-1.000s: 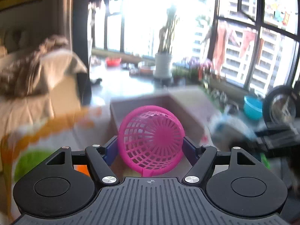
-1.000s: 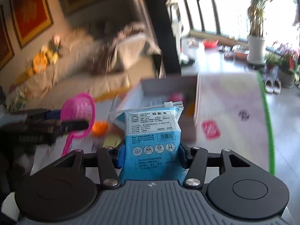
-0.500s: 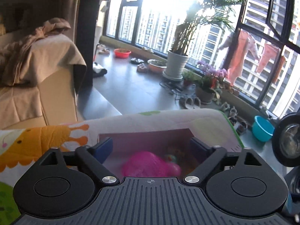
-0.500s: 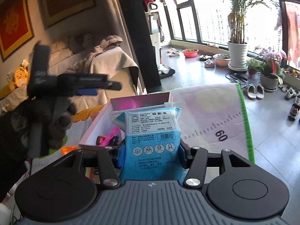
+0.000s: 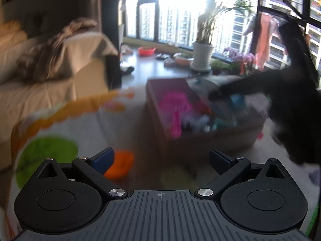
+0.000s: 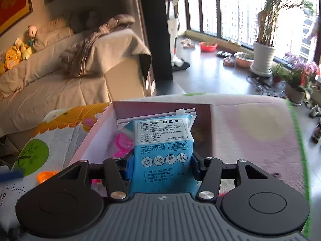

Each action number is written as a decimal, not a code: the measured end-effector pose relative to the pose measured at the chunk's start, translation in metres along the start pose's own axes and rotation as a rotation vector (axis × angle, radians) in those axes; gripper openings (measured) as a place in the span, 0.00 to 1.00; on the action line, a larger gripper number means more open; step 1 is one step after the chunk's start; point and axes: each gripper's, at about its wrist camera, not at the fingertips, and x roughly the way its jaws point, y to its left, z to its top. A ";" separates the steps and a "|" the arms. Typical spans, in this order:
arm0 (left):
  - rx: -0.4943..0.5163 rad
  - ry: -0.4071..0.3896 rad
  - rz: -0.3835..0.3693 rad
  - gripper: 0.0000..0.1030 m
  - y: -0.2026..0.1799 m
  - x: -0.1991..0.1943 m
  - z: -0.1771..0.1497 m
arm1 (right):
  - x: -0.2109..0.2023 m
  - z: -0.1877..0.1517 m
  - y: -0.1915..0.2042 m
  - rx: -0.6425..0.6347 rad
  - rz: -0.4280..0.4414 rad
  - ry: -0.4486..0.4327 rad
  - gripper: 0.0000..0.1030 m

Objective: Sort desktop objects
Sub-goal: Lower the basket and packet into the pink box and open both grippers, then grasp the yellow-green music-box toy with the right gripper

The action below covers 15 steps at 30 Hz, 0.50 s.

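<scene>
My right gripper [image 6: 160, 162] is shut on a blue packet [image 6: 160, 146] with printed text and holds it over the open pink box [image 6: 160, 105]. In the left wrist view the same box [image 5: 158, 98] stands ahead, with the pink mesh basket [image 5: 174, 104] lying inside among other items. The right gripper with the blue packet [image 5: 236, 100] reaches into the box from the right. My left gripper [image 5: 161, 158] is open and empty, pulled back from the box. This view is blurred.
An orange toy [image 5: 120, 165] lies on the patterned play mat [image 5: 60, 132] just past my left finger; it also shows in the right wrist view [image 6: 45, 176]. A sofa [image 6: 60, 80] stands to the left. Potted plants [image 6: 262, 56] line the window.
My left gripper let the pink basket go into the box, opened, and drew back to the left. My right gripper carried the blue packet forward over the box.
</scene>
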 end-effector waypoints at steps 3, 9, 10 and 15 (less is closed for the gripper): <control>-0.028 0.047 0.012 1.00 0.010 0.000 -0.018 | 0.013 -0.001 0.011 -0.009 0.014 0.018 0.58; -0.091 0.119 0.042 1.00 0.027 0.009 -0.032 | -0.002 -0.013 0.020 -0.069 -0.041 0.004 0.58; -0.099 0.123 0.044 1.00 0.030 0.010 -0.033 | -0.002 -0.013 0.017 -0.077 -0.066 0.009 0.58; -0.122 0.122 0.058 1.00 0.035 0.007 -0.039 | -0.022 -0.023 0.003 -0.059 -0.145 0.003 0.59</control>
